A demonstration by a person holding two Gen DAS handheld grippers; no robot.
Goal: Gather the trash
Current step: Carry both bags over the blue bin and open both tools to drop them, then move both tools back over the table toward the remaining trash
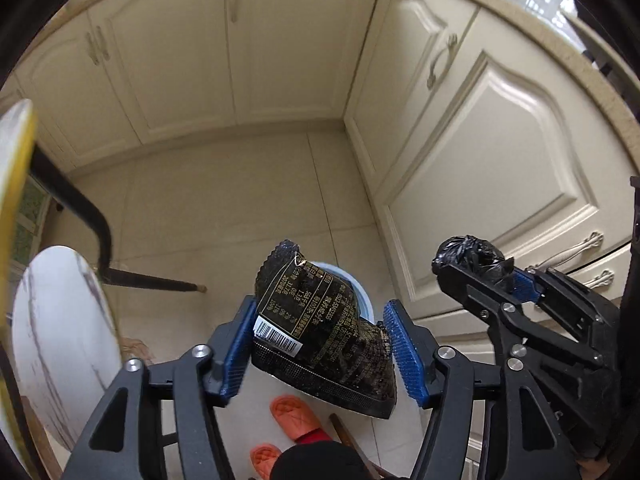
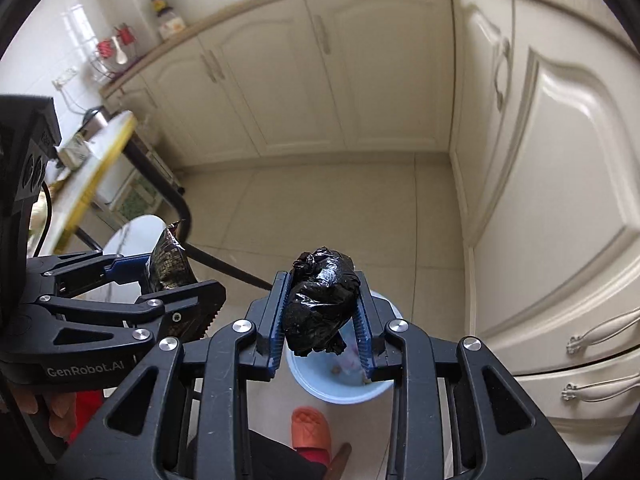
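Observation:
My left gripper [image 1: 320, 344] is shut on a black snack wrapper [image 1: 320, 328] with a barcode label, held above a light blue bin [image 1: 358, 292] on the floor. My right gripper [image 2: 322, 312] is shut on a crumpled black plastic bag [image 2: 320, 300], held over the same blue bin [image 2: 340, 376], which has a few scraps inside. The right gripper with its bag [image 1: 474, 256] also shows at the right of the left wrist view. The left gripper with the wrapper [image 2: 170, 260] shows at the left of the right wrist view.
Cream kitchen cabinets [image 2: 280, 88] line the back and right [image 2: 560, 160]. A round table with yellow edge [image 2: 100, 160] and black legs [image 1: 72, 196] stands left, with a white stool [image 1: 60, 340] beside it. My orange slippers [image 1: 294, 416] are on the tile floor.

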